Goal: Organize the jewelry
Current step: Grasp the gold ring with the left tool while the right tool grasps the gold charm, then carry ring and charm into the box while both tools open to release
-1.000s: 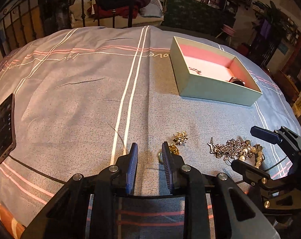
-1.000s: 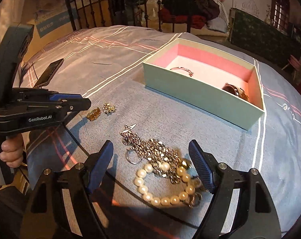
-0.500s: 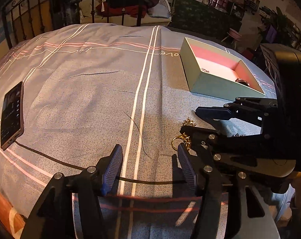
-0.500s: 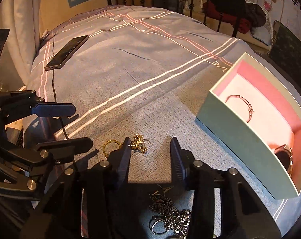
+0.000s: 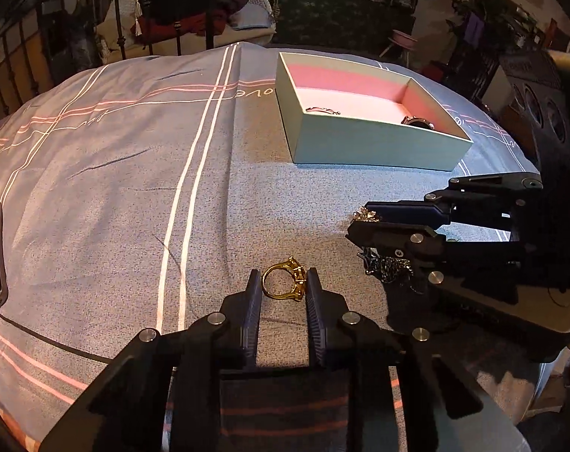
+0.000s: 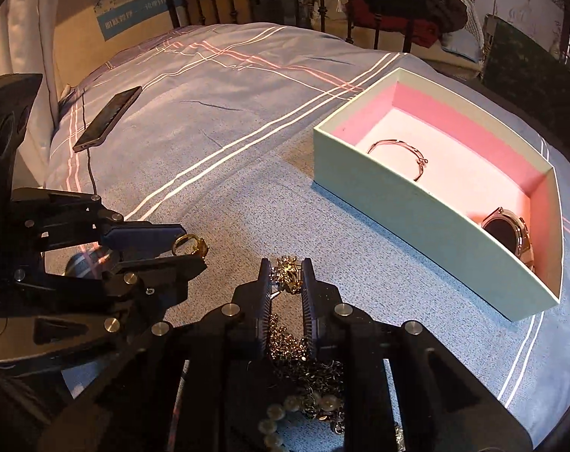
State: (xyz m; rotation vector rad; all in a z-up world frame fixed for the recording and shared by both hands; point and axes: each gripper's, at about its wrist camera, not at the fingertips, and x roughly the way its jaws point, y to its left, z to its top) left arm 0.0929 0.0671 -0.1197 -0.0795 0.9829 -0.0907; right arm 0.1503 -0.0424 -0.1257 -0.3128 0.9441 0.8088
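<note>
Bangle (image 6: 398,158) and watch (image 6: 507,233) boxed; left gripper (image 5: 283,286) clamps the ring (image 5: 285,278), right gripper (image 6: 286,277) the earring (image 6: 286,273); chains (image 6: 303,373) remain on the bed (image 5: 134,169).

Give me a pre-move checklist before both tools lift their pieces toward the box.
1. Left tool closed around the gold ring: ok, ring sits between the fingers.
2. Right tool closed around the small gold charm: ok.
3. Charm free of the chain pile under the right tool: cannot tell.
4. Box open, floor space free between bangle and watch: ok.
5. The two tools apart from each other: ok, but close.
6. Phone and its cable out of the path: ok.
</note>
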